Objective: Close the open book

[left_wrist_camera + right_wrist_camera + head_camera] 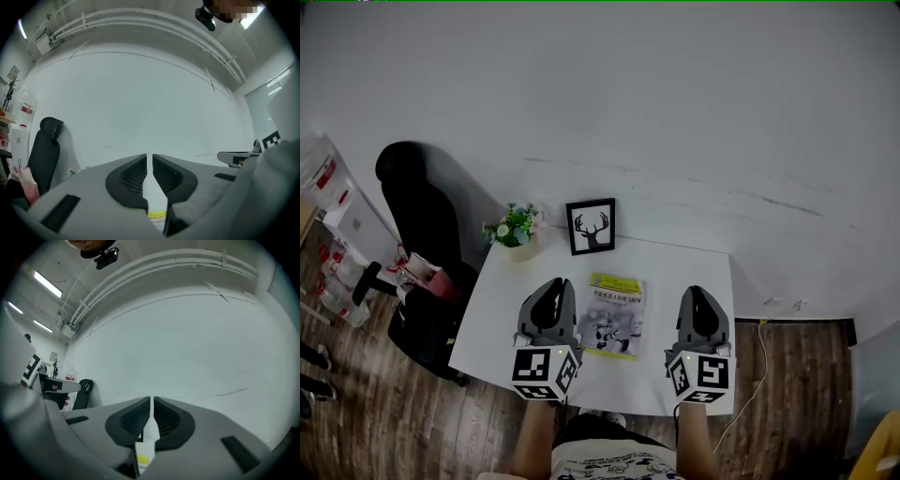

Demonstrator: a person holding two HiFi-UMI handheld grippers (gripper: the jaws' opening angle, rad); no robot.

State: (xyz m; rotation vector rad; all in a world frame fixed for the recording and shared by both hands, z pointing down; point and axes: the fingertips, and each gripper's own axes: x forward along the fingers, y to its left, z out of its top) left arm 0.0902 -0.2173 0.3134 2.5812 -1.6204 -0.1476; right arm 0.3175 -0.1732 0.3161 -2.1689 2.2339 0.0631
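Head view first, and the book [615,316] lies flat on the white table [497,319], closed, its cover with the yellow band facing up. Left gripper [551,286] hangs just to the left of the book, right gripper [698,292] off to the book's right with a strip of bare tabletop between, and neither one touches it. Over to the left gripper view: the two dark ribbed pads [133,176] are drawn almost together, only a thin slit between them, and nothing is caught there. Right gripper view tells the same story: pads [165,420] nearly meeting, a hairline gap, no load. Behind the book, at the far edge, a black picture frame [591,226] with a deer silhouette stands upright; to the left of that sits a small potted plant [515,227]. Further left of the book, beyond the table edge, a black office chair [417,225] stands on the wooden floor [797,375]
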